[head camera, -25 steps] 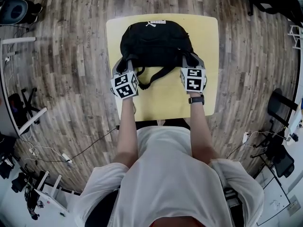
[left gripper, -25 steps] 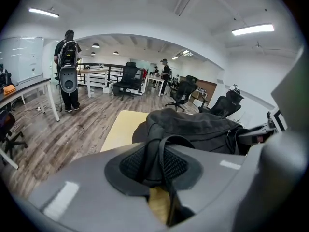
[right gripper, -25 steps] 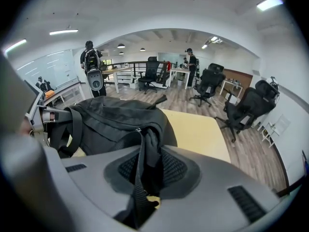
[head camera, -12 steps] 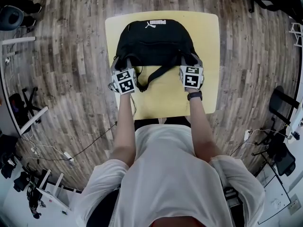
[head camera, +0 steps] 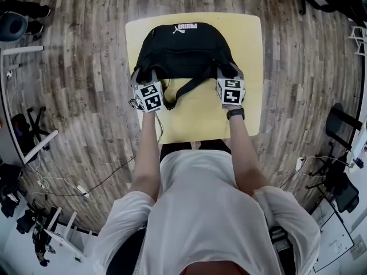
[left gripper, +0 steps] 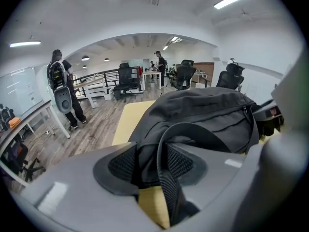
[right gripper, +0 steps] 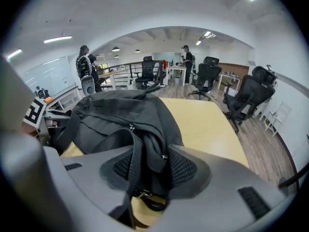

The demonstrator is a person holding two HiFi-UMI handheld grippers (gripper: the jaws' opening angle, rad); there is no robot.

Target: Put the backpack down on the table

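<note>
- The black fabric backpack point(head camera: 186, 50) has come down since a second ago. It now lies flat on the 12 o'clock half of the pale yellow square desk point(head camera: 200, 116).
- My left gripper point(head camera: 146, 77) sits at its 7 o'clock corner and my right gripper point(head camera: 228, 73) at its 5 o'clock corner.
- Both jaws are opening. A black webbing strap point(left gripper: 169, 187) and a fold of cloth lie loosely between the left jaws, and the same goes for the right.
- I judge the desk now carries the weight, so only backing my jaws clear of the straps remains.
</note>
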